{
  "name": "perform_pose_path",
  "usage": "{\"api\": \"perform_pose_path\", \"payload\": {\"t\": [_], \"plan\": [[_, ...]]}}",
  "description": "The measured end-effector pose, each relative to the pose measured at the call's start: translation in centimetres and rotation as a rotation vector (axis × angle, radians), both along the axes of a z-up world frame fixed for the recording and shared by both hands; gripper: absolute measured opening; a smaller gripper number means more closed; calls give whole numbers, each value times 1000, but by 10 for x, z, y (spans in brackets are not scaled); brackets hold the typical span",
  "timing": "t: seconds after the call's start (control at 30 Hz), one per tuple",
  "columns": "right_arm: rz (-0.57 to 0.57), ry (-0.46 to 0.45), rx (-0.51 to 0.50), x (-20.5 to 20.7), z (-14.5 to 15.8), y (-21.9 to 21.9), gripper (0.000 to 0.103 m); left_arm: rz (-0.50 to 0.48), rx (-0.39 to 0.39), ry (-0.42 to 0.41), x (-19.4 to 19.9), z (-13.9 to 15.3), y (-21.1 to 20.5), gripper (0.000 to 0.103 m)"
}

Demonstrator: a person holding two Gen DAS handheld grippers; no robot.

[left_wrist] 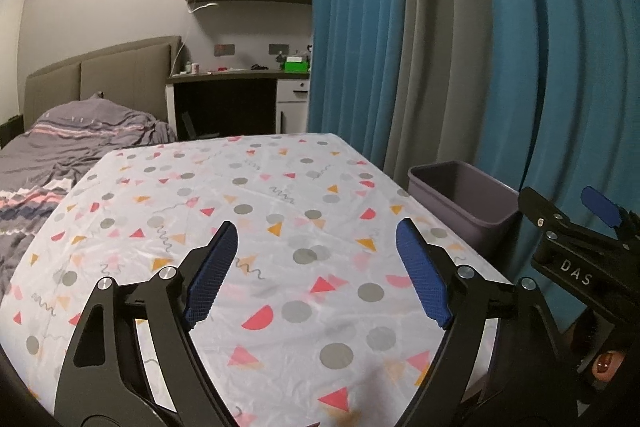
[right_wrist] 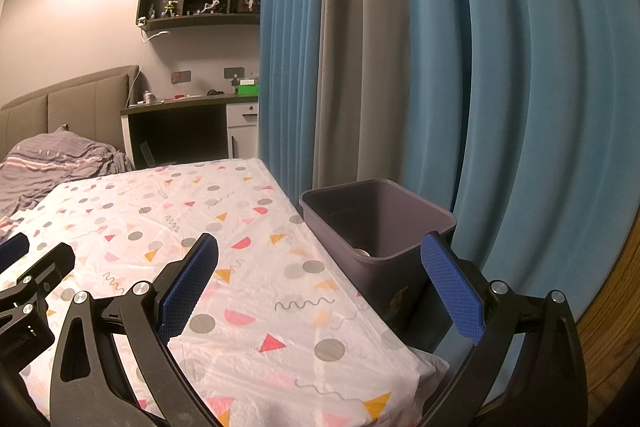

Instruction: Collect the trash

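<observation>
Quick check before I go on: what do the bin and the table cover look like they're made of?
The bin looks like moulded plastic, matte grey-purple: thin rigid walls, a rolled rim, rounded corners. The table cover looks like thin plastic sheeting or coated fabric, not woven cloth: it shows a soft sheen and sharp fold creases, though the frames leave that open.

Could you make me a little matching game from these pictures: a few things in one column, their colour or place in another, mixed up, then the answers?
Things:
1. bin
2. curtain
3. tablecloth
4. figurines

Descriptions:
A. white with coloured triangles, dots and squiggles
B. on the dark wall shelves, far back
C. blue with a grey stripe, hanging at the right
D. purple-grey, open-topped, beside the table's right edge

Pairs: 1-D, 2-C, 3-A, 4-B

Both the left gripper and the right gripper are open, holding nothing.
</observation>
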State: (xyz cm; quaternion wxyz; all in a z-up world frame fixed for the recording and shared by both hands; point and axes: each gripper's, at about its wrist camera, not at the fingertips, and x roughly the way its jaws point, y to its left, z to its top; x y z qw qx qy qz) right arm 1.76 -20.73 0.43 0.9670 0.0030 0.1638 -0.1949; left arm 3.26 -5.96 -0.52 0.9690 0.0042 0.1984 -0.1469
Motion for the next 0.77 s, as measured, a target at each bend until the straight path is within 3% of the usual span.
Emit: {"api": "perform_pose_path", "payload": {"t": [0.3,0.77], "plan": [[0,0,0,0,0,0,97,27,-7,-11,-2,2,6,81],[-2,-1,2,0,0,-1,97,104,-21,-13,-1,3,19,91]]}}
